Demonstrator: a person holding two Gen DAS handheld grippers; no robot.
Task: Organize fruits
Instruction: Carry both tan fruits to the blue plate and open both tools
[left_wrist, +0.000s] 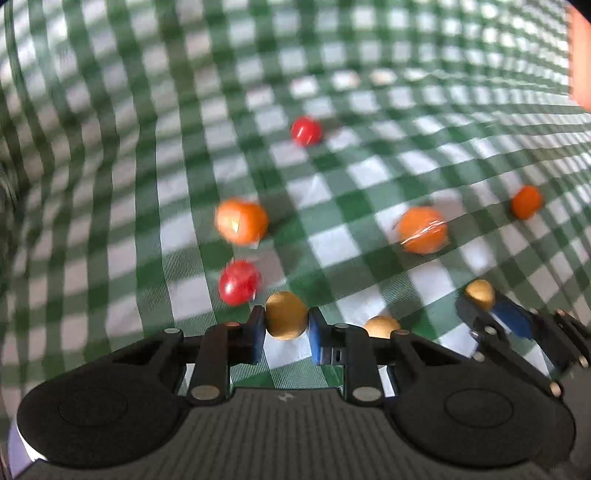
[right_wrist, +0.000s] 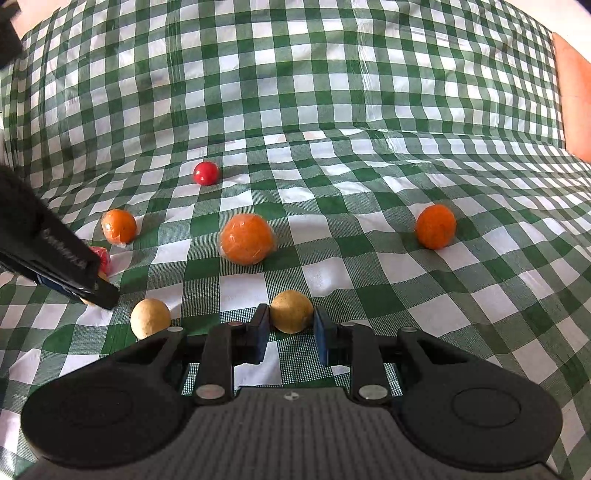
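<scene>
1. Green-and-white checked cloth (right_wrist: 332, 110) covers the whole table, glossy like plastic, with creases running across it and a fold line partway back.
2. At the far right edge a strip of pale orange surface (right_wrist: 576, 103) shows past the cloth; little else of the room can be made out.
3. Small round fruits lie scattered on the cloth: three orange ones, two red ones and three tan ones.
4. Seen from the right wrist, the right claw (right_wrist: 291, 325) has its two fingers close on either side of a tan fruit (right_wrist: 291, 311), which sits right between the tips; the pads look to be pressing it.
5. Just left of that claw lies a second tan fruit (right_wrist: 150, 318), loose on the cloth.
6. Beyond them a large orange fruit (right_wrist: 246, 239) sits in the middle, a smaller one (right_wrist: 119, 226) to its left and another (right_wrist: 436, 226) well off to the right.
7. A red ball (right_wrist: 206, 172) rests farthest back; a second red fruit (right_wrist: 103, 258) is half hidden behind the left claw.
8. From the left wrist, blurred, the left claw (left_wrist: 286, 325) is clamped on a third tan fruit (left_wrist: 286, 320), fingers touching both its sides.
</scene>
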